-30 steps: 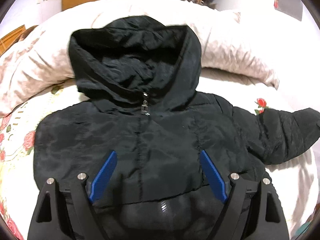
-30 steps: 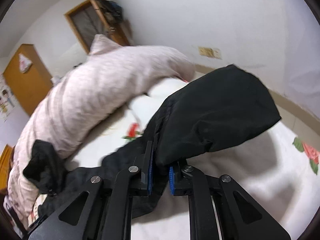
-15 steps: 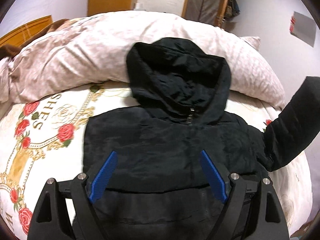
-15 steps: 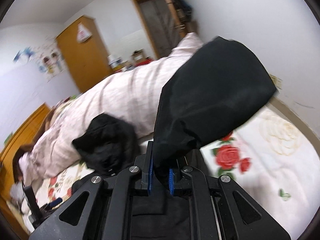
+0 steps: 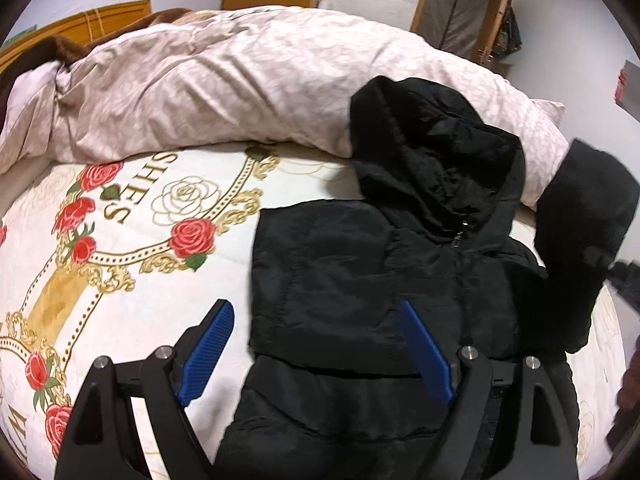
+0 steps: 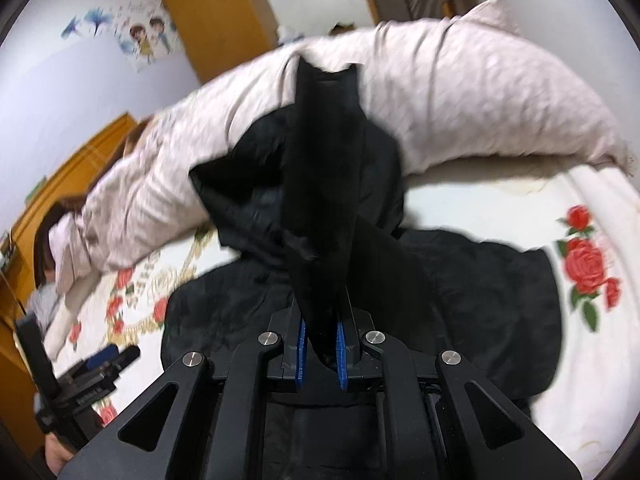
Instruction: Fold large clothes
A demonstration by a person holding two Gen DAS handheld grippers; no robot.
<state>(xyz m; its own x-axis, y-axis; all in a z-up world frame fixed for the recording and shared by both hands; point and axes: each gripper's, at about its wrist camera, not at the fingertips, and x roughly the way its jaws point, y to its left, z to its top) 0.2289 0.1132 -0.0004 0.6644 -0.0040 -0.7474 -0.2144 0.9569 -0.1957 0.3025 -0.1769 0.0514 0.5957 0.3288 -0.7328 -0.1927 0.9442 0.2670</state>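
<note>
A black hooded puffer jacket (image 5: 360,280) lies front up on the bed, hood (image 5: 436,148) against the rolled duvet. My left gripper (image 5: 316,348) is open and empty, hovering over the jacket's lower left edge. My right gripper (image 6: 319,354) is shut on the jacket's right sleeve (image 6: 324,200) and holds it up above the jacket body (image 6: 460,300). In the left wrist view the raised sleeve (image 5: 580,220) stands at the right edge. The left gripper also shows in the right wrist view (image 6: 96,364) at lower left.
A rolled pink-white duvet (image 5: 224,80) lies across the far side of the bed. The rose-printed sheet (image 5: 120,240) spreads left of the jacket. A wooden headboard (image 5: 100,20), wardrobe (image 6: 216,12) and door (image 5: 460,12) stand behind.
My right gripper has lifted the sleeve and swung it left over the jacket body. My left gripper has shifted left, so the jacket now sits further right in its view.
</note>
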